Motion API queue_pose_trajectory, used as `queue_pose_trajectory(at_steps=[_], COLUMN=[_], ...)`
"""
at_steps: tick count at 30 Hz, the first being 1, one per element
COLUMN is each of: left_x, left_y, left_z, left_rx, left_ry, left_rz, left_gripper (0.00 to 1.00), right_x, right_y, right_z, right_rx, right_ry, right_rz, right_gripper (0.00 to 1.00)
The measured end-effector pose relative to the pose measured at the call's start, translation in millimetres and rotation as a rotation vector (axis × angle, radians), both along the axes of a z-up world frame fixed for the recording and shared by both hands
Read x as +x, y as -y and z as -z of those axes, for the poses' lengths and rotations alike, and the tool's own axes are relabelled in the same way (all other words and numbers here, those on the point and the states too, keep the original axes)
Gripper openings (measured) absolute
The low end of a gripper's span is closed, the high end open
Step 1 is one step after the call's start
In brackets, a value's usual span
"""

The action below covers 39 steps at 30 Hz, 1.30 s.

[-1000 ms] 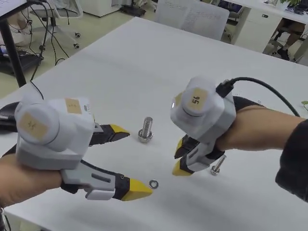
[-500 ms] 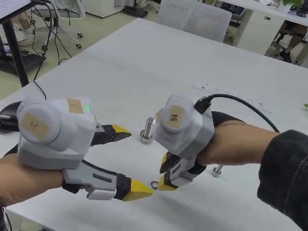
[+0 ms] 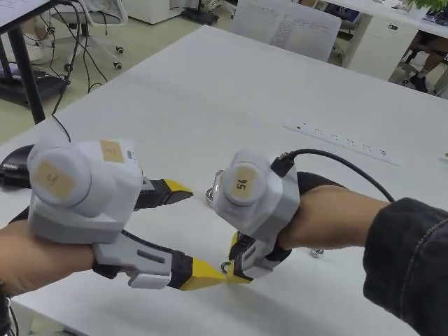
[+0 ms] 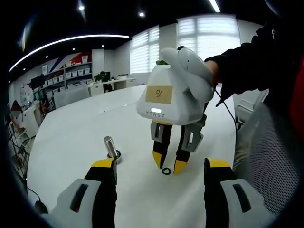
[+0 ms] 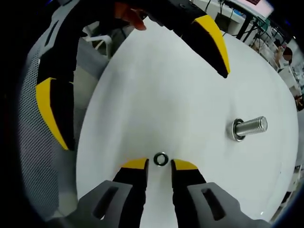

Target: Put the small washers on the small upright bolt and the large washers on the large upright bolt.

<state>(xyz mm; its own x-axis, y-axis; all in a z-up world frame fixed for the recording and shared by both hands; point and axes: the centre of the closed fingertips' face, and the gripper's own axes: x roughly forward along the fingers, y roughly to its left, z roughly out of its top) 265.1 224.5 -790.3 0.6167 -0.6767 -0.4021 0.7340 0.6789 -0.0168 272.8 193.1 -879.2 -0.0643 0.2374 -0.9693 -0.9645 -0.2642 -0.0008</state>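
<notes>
A small washer (image 5: 161, 159) lies flat on the white table (image 3: 210, 98). My right gripper (image 5: 159, 165) points down at it, open only narrowly, with the washer (image 4: 166, 171) just off its yellow tips and a slim gap on each side. In the head view the right gripper (image 3: 234, 264) covers most of the large upright bolt (image 3: 211, 193). That large bolt (image 5: 249, 127) stands free with a washer round its base (image 5: 236, 129). My left gripper (image 3: 194, 231) is wide open beside the right one, its jaws around nothing. A bit of the small bolt (image 3: 317, 252) peeks out behind my right arm.
A white power strip (image 3: 343, 143) lies further back on the table. A black cable (image 3: 336, 164) runs from the right gripper across my forearm. The table's front edge is close below both grippers. Chairs and desks stand beyond the table.
My right gripper has moved left and down, from beside the small bolt to the small washer. The left gripper has stayed almost still and open.
</notes>
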Motion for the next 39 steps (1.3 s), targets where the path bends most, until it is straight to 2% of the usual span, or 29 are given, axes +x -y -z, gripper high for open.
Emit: queue_pose_trajectory(at_steps=[13,28,39], left_x=[0.6,0.8,0.1], left_y=[0.5,1.6,1.4], left_z=[-0.8,0.7,0.3], left_rx=[-0.005,-0.006,-0.004], left_ry=[0.004,0.001,0.001], left_rz=[0.003,0.008,0.008], left_gripper=[0.74,0.74,0.74], right_x=[-0.3,2.4,2.5], right_y=[-3.8,-3.3,-3.4], right_z=[0.8,1.7,1.5], right_rx=[0.0,0.009,0.008], right_ry=[0.025,0.012,0.012], right_rz=[0.0,0.045,0.049], right_gripper=[0.15,0.14,0.13])
